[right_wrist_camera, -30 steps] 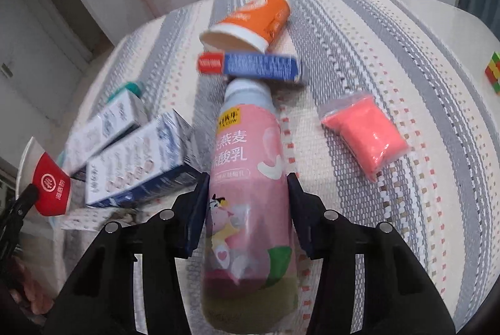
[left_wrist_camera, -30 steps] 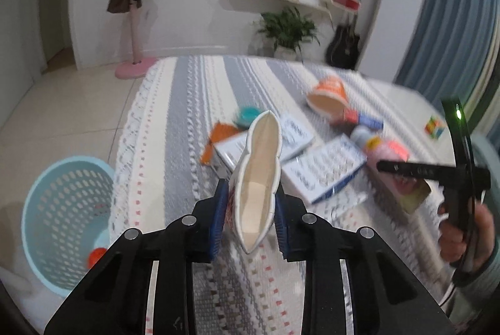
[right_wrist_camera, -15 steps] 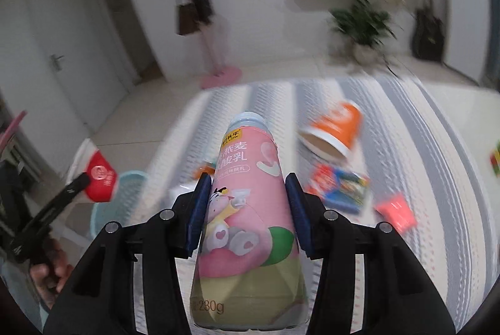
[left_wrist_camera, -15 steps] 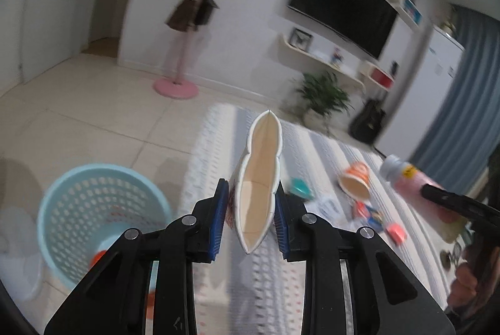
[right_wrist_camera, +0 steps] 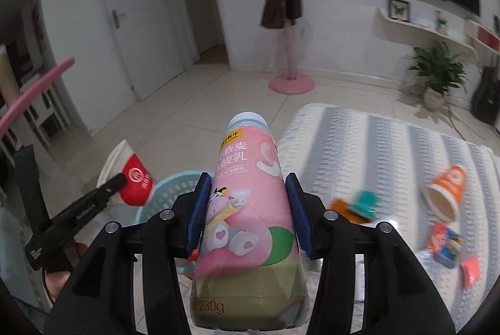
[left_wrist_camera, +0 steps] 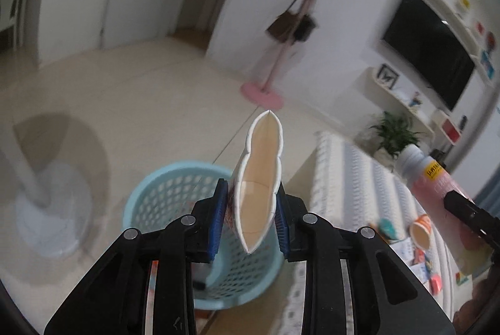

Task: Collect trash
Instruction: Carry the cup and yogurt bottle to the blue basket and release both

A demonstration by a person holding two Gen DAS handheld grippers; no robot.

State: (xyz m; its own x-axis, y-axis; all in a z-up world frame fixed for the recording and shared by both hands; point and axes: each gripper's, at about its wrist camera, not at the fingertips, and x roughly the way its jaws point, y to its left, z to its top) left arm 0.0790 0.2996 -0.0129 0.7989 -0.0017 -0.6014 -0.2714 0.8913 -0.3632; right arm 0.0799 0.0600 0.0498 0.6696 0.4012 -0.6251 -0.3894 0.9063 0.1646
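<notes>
My left gripper (left_wrist_camera: pixel 250 218) is shut on a squashed paper cup (left_wrist_camera: pixel 261 179), red outside and pale inside, held over the rim of a light blue mesh basket (left_wrist_camera: pixel 162 197) on the floor. In the right wrist view the same red cup (right_wrist_camera: pixel 136 183) hangs above the basket (right_wrist_camera: pixel 168 194). My right gripper (right_wrist_camera: pixel 247 210) is shut on a pink yogurt-drink bottle (right_wrist_camera: pixel 247 197) with its cap pointing away, lifted beside the striped table (right_wrist_camera: pixel 390 147). The bottle (left_wrist_camera: pixel 434 182) also shows at the right of the left wrist view.
An orange cup (right_wrist_camera: pixel 447 193), a teal item (right_wrist_camera: pixel 364 200), a blue-and-red packet (right_wrist_camera: pixel 445 243) and a pink packet (right_wrist_camera: pixel 470 269) lie on the striped cloth. A fan base (left_wrist_camera: pixel 53 210) stands left of the basket. A pink coat stand (right_wrist_camera: pixel 290 82) and a potted plant (right_wrist_camera: pixel 437 76) are behind.
Both grippers have lifted off the table and swung left toward the floor basket, carrying the cup and the bottle. The cup now hangs over the basket's rim.
</notes>
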